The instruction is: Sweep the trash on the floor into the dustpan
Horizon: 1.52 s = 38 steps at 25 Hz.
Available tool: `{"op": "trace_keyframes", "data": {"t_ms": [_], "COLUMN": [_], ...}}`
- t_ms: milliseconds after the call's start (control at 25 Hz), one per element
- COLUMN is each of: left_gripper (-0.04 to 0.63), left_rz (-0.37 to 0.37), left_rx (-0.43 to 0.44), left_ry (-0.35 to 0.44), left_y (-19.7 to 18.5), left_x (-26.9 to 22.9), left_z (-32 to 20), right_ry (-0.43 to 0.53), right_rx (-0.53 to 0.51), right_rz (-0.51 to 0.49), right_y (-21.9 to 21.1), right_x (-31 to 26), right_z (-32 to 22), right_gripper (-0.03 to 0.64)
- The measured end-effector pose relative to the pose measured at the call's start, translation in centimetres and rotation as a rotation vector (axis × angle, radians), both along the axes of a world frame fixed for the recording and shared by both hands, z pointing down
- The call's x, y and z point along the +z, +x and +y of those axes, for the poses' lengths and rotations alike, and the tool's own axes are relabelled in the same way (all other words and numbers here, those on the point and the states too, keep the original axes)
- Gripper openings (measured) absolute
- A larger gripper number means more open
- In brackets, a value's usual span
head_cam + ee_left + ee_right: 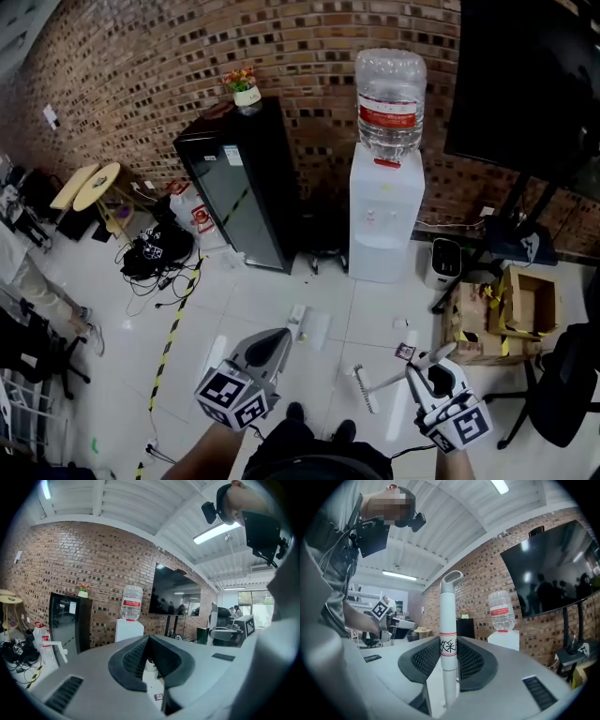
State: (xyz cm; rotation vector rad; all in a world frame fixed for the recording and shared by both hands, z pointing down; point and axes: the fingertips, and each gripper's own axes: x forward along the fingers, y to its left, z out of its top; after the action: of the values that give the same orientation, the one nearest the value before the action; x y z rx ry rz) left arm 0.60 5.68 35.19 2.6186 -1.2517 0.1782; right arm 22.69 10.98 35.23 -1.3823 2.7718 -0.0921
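Note:
My right gripper point(433, 364) is shut on the white handle of a small broom point(394, 377), whose brush head point(364, 388) rests on the floor tiles in front of my feet. In the right gripper view the handle point(449, 620) stands upright between the jaws of the right gripper point(449, 654). A white flat dustpan point(313, 329) lies on the floor just beyond my left gripper point(278, 338). The left gripper point(150, 641) is shut with nothing between its pads. Small scraps of trash point(405, 352) lie right of the broom; one scrap point(158, 697) shows below the left jaws.
A black glass-door cabinet point(239, 187) and a white water dispenser point(386, 211) stand against the brick wall. Cardboard boxes point(523, 302) and a black office chair point(565, 384) crowd the right. Cables point(155, 255) and yellow-black tape point(175, 314) lie at the left.

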Motion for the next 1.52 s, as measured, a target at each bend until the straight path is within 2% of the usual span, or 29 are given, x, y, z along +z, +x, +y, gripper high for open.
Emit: {"op": "trace_keyframes", "data": {"t_ms": [200,440,680,1040,1520], "left_gripper": [0.006,0.006,0.008,0.008,0.008], "left_rz": [-0.003,-0.045,-0.071,-0.084,-0.065], "left_rx": [0.026,0.049,0.079,0.067,0.056], "left_ry": [-0.035,-0.089,-0.143,-0.204,-0.263], "left_y": [-0.1,-0.5,-0.8,-2.0,-4.9], "left_x": [3.9,9.1,13.4,17.8,19.4], "left_z": [-3.0,-6.2,-7.2,-9.1,-13.1], "right_ry": [-0.025,-0.093,-0.165,-0.280,-0.316], "right_rx": [-0.043,-0.048,-0.066,-0.104,-0.165], "right_rz": [0.014,0.016,0.020,0.063,0.146], "right_y": [-0.7,-1.4,-2.6,-5.1,-8.2], "right_x": [4.1,10.3,16.2,24.6,27.0], "right_z": [-2.5,-5.0,-6.5,-8.7,-15.9], "right_gripper": [0.137,0.137,0.137,0.137,0.135]}}
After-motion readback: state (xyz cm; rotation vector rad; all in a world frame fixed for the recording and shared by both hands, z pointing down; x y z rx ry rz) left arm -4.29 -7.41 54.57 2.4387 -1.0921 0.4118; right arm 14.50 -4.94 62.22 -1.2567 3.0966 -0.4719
